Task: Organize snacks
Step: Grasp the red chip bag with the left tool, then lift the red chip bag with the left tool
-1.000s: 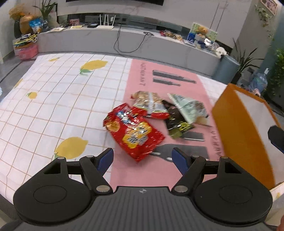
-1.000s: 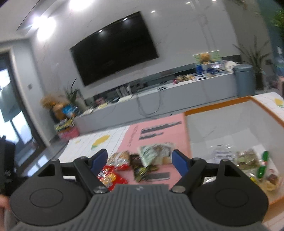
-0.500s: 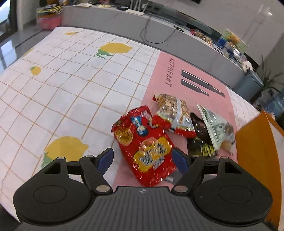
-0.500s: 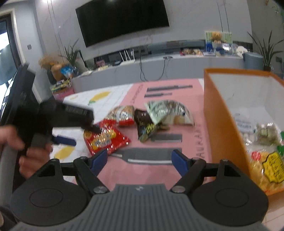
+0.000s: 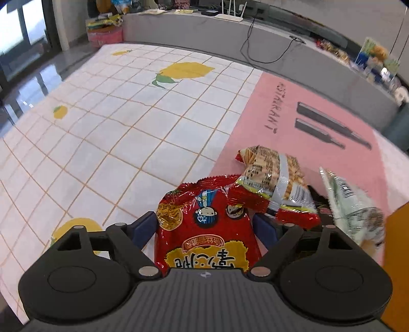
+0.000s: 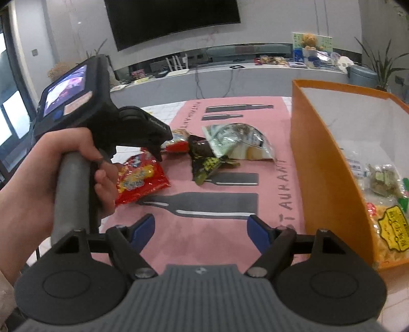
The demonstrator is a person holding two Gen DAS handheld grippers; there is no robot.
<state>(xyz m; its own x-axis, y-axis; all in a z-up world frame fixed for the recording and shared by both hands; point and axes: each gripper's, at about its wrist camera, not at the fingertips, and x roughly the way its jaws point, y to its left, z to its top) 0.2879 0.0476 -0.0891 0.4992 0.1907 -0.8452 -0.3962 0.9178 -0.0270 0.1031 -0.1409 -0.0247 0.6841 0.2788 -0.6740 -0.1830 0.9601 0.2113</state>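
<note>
Since the earlier frame my left gripper (image 5: 204, 224) has dropped over the red snack bag (image 5: 204, 229); jaws just widened, straddling it unpinched; right gripper (image 6: 200, 227) gapes empty.

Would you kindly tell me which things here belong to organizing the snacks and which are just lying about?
Part of the job:
- red snack bag, between the open jaws of the left gripper
- striped snack bag
- dark snack packet
- pale green bag
- orange box, already holding snacks

Just lying about:
- television
- router
- potted plant
- pink placemat
</note>
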